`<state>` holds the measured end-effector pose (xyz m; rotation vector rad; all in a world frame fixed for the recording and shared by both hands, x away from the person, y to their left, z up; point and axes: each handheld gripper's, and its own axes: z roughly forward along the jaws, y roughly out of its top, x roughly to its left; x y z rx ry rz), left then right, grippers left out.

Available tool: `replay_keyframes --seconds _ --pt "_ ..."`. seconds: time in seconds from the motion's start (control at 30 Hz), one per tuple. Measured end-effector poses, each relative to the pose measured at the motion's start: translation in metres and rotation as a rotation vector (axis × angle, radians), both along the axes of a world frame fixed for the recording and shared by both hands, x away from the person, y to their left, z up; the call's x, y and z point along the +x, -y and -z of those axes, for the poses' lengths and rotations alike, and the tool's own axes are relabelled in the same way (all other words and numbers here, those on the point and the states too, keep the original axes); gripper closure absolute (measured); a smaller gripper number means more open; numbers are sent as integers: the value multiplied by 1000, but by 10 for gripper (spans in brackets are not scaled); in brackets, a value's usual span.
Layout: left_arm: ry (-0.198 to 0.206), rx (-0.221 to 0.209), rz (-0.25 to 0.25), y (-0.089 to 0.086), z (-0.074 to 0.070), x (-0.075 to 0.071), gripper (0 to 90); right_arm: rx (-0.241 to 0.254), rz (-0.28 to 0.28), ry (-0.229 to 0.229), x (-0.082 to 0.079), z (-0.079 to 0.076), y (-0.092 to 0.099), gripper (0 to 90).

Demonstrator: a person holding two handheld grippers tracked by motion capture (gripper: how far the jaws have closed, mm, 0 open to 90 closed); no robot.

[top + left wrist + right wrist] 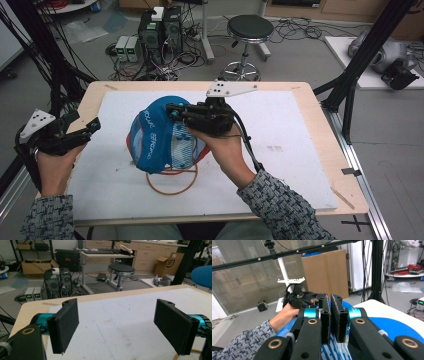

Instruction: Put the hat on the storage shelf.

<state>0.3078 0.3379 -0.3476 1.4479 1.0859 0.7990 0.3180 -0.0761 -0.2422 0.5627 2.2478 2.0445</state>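
From the high view, the right claw (172,112) clamps a blue fabric cap with white lettering and a mesh panel (152,137), held up over the middle of the white foam-topped wooden desk (280,135), above a thin tan wire ring (172,187) lying on the board; the left claw (92,125) hovers at the desk's left edge, well apart from the cap, which lies to its right and slightly forward

In the left gripper view, the left claw (116,325) stands wide with nothing between its black pads, looking across bare white board; a rounded blue edge of the cap (203,275) shows at far right, so any reach for it would likely swing that way

In the right gripper view, the right claw (330,315) is drawn nearly together, pinching blue-and-white cap fabric (397,327) that spreads below and to the right; beyond it the person's left hand (287,312) holds the other claw, level with and facing the cap
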Motion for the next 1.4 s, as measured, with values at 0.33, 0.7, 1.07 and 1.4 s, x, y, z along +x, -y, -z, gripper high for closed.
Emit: replay_keyframes --seconds 0.33,0.7,1.07,1.4 --pt "-2 3 4 1 0 0 203 -20 -15 -10 1 6 -13 861" --pt "-2 2 6 1 0 1 203 -44 -8 4 2 9 -21 853" --pt "-3 6 9 2 1 1 203 -63 2 22 2 12 -24 841" --pt "-3 8 12 2 1 1 203 -59 10 24 7 12 -28 818"
